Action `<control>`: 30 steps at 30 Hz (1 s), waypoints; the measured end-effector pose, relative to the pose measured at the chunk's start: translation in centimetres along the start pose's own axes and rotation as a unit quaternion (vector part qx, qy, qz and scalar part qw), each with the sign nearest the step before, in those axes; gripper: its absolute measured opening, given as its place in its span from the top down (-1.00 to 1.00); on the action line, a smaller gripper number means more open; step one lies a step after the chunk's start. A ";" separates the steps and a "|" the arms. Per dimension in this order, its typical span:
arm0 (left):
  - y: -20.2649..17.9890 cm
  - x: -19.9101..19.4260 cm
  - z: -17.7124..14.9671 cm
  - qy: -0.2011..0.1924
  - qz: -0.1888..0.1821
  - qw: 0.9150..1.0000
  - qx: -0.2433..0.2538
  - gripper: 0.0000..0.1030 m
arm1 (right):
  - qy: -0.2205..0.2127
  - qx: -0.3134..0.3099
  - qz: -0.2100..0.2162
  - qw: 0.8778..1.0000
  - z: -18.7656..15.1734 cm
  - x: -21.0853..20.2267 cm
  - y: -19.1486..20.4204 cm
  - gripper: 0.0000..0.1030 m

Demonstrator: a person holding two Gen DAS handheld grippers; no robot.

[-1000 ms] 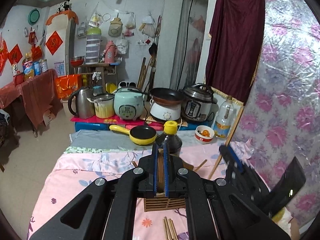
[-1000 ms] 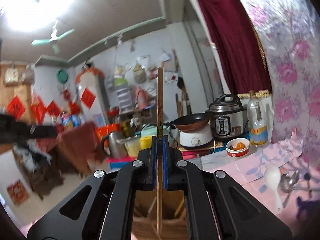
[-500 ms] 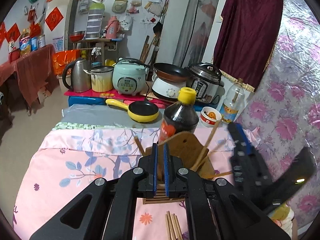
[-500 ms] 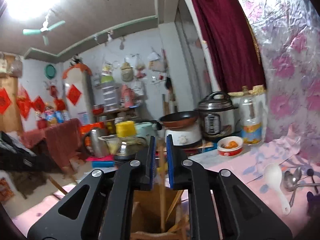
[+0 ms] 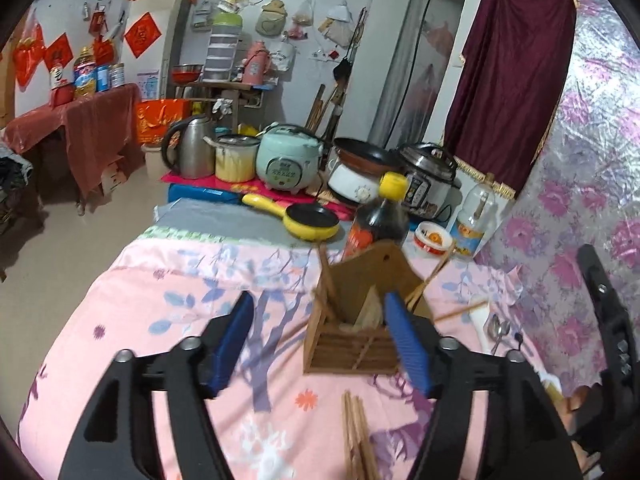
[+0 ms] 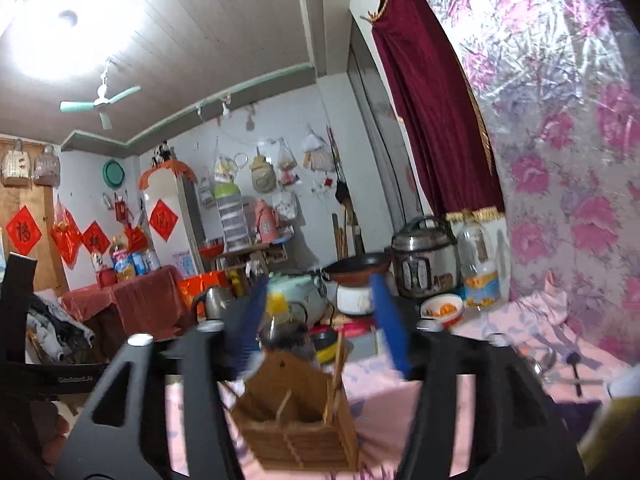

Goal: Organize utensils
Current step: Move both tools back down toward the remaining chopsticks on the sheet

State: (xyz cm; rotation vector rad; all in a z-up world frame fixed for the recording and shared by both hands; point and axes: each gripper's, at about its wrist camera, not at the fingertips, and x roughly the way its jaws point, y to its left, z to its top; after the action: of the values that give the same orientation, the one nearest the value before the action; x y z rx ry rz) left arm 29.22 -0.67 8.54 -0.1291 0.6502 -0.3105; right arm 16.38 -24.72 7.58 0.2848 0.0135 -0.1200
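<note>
A wooden utensil holder (image 5: 360, 320) stands on the pink floral cloth (image 5: 160, 304) with several chopsticks (image 5: 326, 276) leaning in it. My left gripper (image 5: 320, 340) is open and empty, its right pad beside the holder's right side. More chopsticks (image 5: 356, 432) lie loose on the cloth in front of the holder. My right gripper (image 6: 320, 320) is open and empty above the holder (image 6: 296, 416), seen in the right wrist view. Spoons (image 5: 496, 328) lie to the holder's right.
A dark sauce bottle (image 5: 380, 220) with a yellow cap stands just behind the holder. A yellow pan (image 5: 308, 220), a small bowl (image 5: 434, 236) and a clear bottle (image 5: 474, 216) stand further back. The right gripper's body (image 5: 608, 320) is at the right edge. A floral wall is on the right.
Both grippers have opened. The right gripper let go of the chopstick into the holder and lifted. The left gripper let go of the holder's wooden back and drew back.
</note>
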 end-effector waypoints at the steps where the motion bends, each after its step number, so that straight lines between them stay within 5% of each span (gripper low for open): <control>1: 0.2 -0.1 -0.6 0.004 0.001 1.000 -0.001 -0.51 | 0.008 -0.006 -0.001 1.000 -0.4 -0.8 0.0 -0.50; 5: 0.8 -0.3 -4.2 0.027 0.004 1.000 -0.003 -0.65 | 0.023 -0.039 -0.004 0.999 -2.5 -4.3 0.3 -0.85; 15: 1.9 1.4 -15.0 0.079 0.070 0.994 0.037 -0.75 | 0.161 -0.088 0.016 0.983 -10.1 -7.3 -1.0 -0.87; 20: 3.0 2.1 -16.4 0.108 0.084 0.990 0.030 -0.75 | 0.242 -0.044 0.036 0.969 -11.9 -6.8 -2.9 -0.87; 30: 1.7 1.2 -16.1 0.080 0.099 0.991 0.050 -0.76 | 0.284 -0.085 0.041 0.954 -13.9 -6.0 -1.3 -0.87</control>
State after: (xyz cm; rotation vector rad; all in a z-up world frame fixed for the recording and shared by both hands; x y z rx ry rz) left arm 20.64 0.19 -5.18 0.0570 0.7986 -0.1621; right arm 10.28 -21.35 -5.89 0.1387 0.5821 0.0500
